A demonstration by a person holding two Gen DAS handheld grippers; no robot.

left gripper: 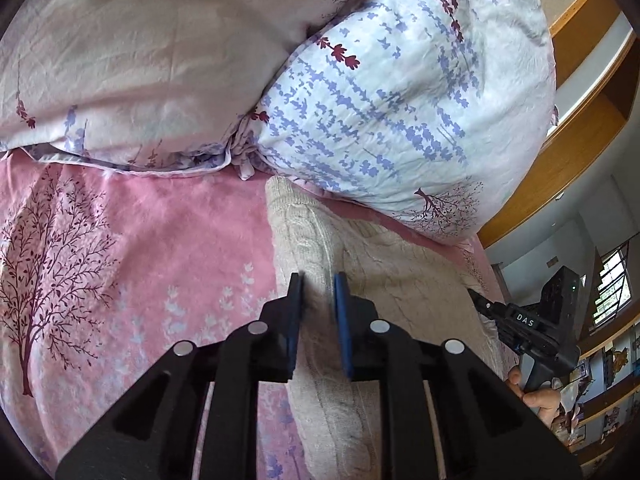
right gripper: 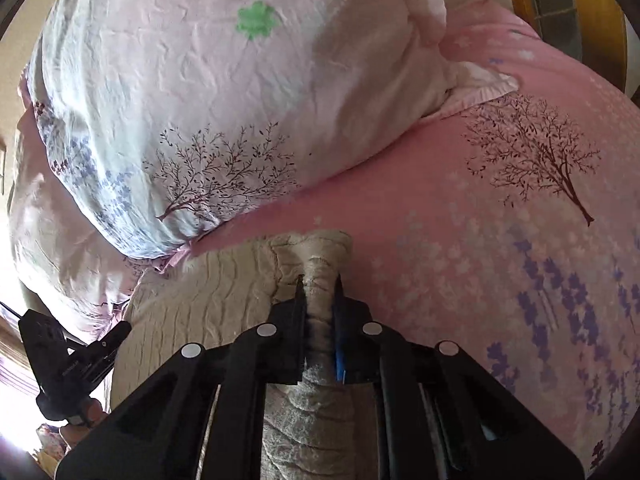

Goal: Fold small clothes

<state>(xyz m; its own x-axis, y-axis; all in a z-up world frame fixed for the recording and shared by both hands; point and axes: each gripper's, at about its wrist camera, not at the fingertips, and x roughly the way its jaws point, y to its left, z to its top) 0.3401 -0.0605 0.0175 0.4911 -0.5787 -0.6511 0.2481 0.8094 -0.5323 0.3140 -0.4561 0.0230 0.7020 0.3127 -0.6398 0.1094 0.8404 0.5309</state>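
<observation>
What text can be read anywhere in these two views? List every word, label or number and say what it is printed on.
"DAS": white letters on the black body of the right gripper, seen in the left wrist view.
A small marking on the body of the left gripper, seen in the right wrist view, is too small to read.
The knit garment, pillows and pink sheet carry only tree and flower prints, no text.

Pink tree-print bedsheet [left gripper: 132, 240], floral pillows [left gripper: 400, 112], wooden headboard [left gripper: 580, 128], barred window [left gripper: 612, 284].
</observation>
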